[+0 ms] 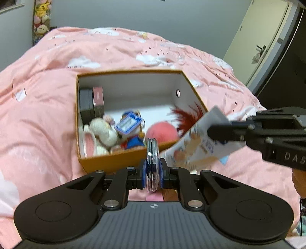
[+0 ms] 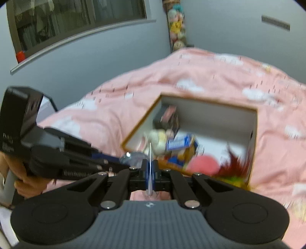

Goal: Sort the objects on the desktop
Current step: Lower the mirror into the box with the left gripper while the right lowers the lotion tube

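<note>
the orange box (image 1: 118,160) at 12 o'clock holds a mario doll (image 1: 132,138), a white plush (image 1: 103,132) and a pink ball (image 1: 162,132). my left gripper (image 1: 152,170) pinches clear discs (image 1: 152,153); my right gripper (image 2: 151,172) pinches a flat packet (image 1: 198,147). pink blanket (image 1: 47,115), gray wall (image 1: 133,15).

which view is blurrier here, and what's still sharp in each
Right wrist view is blurrier: the box and the toys inside it smear, while the right gripper body stays crisp. Left wrist view is sharper, with the left gripper and its clear discs clean; only the printed packet smears. Both show fisheye bending at the edges.
</note>
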Demonstrator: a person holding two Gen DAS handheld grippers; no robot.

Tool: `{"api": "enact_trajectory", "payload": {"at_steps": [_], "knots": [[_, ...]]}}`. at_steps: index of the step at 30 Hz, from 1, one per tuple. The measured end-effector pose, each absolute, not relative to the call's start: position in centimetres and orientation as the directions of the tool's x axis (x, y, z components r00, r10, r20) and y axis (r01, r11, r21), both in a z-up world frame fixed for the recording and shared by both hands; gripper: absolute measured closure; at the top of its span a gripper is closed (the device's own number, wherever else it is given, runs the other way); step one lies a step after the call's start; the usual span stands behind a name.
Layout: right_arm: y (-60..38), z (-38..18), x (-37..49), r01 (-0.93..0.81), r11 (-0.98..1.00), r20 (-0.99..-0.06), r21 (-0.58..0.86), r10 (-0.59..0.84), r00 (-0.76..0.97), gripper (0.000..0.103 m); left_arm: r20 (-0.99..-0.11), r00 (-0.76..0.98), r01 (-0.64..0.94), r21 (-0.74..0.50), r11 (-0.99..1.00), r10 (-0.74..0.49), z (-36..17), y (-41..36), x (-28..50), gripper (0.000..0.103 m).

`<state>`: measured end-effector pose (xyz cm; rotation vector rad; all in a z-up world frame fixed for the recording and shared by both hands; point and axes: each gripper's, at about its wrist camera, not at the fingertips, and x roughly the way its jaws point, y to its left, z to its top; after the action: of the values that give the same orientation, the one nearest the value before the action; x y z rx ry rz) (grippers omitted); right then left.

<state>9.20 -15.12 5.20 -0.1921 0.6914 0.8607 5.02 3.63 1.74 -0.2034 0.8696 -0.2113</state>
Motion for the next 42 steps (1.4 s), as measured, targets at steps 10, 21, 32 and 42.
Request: {"api": "enact_trajectory", "payload": {"at_steps": [10,21,32,42], "knots": [[-13.2,6.0,14.3,-0.653,0.742,-0.568,0.149,0.605,0.558,0.1,-0.7,0.682,0.084,-0.216,0.973,-0.214,3.7,4.0,9.5,0.089],[-11.2,4.4,20.1,-0.59,0.787,-0.56,0.183,0.577,0.595,0.1,-0.725,0.677,0.029,-0.153,0.988,-0.132,2.1,4.6,14.9,0.089],[-11.1,1.9,25.1,-0.516,0.799,-0.555,0.31,0.593,0.584,0.1,-0.731,0.656,0.096,-0.164,0.982,-0.187,1.7,5.3,18.9,0.089],[-12.6,-1.8,28.7,-0.416,0.797,-0.561,0.439,0.604,0.566,0.1,-0.793,0.587,0.097,-0.131,0.987,-0.163,-0.6,5.2,23.6,0.089]]}}
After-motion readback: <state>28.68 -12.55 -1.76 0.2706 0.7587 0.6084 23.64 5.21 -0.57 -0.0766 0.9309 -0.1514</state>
